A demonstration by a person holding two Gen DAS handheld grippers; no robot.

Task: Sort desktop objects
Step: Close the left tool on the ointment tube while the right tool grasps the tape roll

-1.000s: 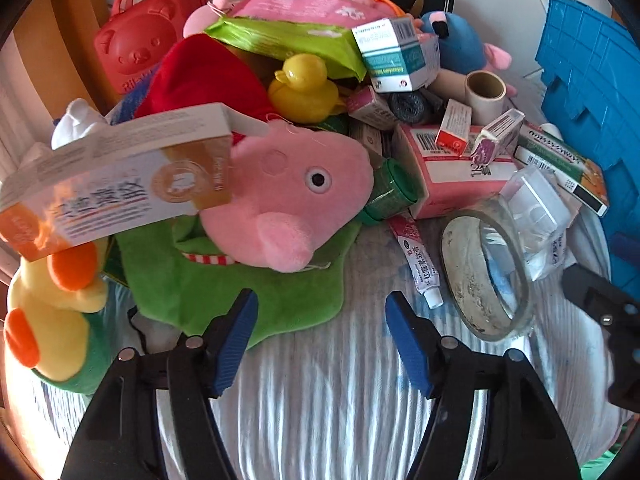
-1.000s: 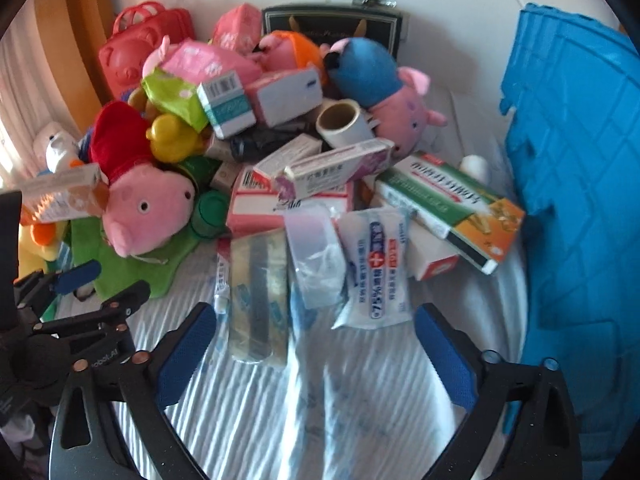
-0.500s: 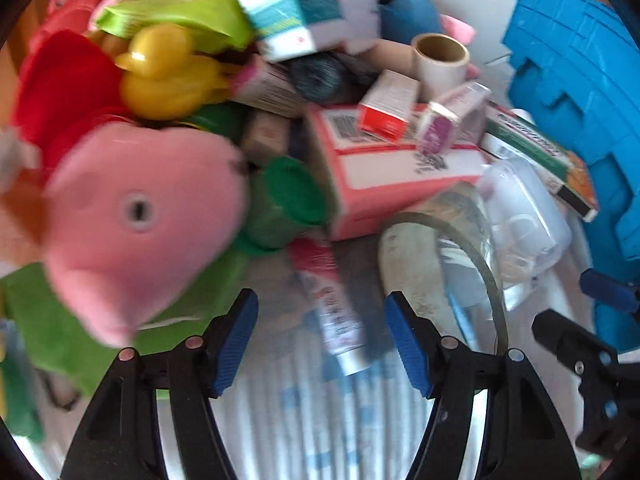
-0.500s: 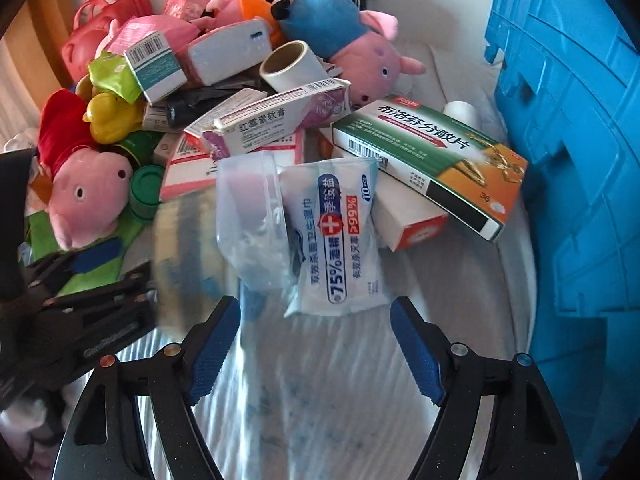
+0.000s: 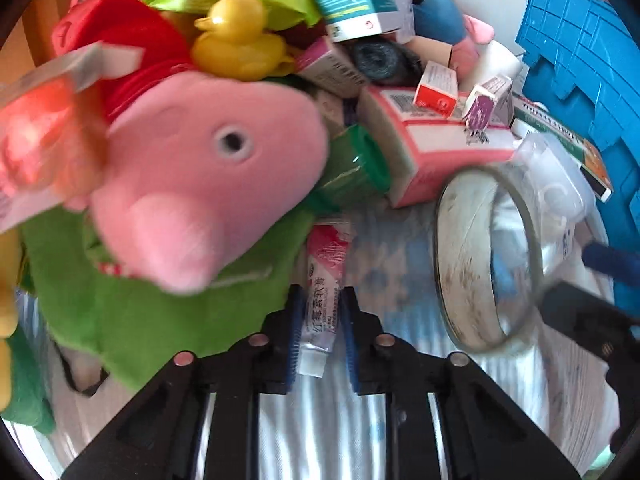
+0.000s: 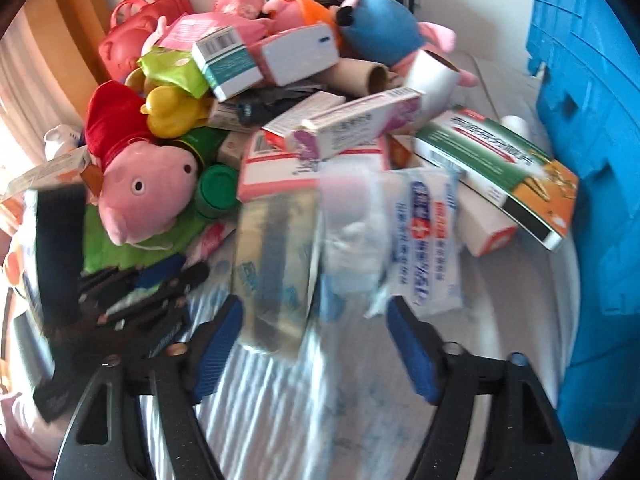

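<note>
The surface [image 5: 392, 264] is covered with a pale cloth printed in blue, ribbed in fine stripes; a heap of toys and small cartons fills its far side, a blue plastic crate [image 6: 592, 184] stands along the right, and a white wall with an orange-brown wooden edge at left closes the room behind; both views are blurred in places. The ointment tube [image 5: 322, 300] lies flat on the cloth at the near foot of the heap, just beside the green cloth under the pink pig plush [image 5: 208, 184]; its long axis runs away from the left camera, white cap end nearest, pink crimped end toward the heap. The left gripper [image 5: 320, 336] has its blue pads either side of the tube's lower half, jaws closing and narrow, pads at or almost on the tube's sides. The right gripper [image 6: 316, 344] stands wide, jaws opening, nothing held; a tape roll [image 6: 276, 264] and clear packet [image 6: 352, 232] lie just ahead between its fingers.
</note>
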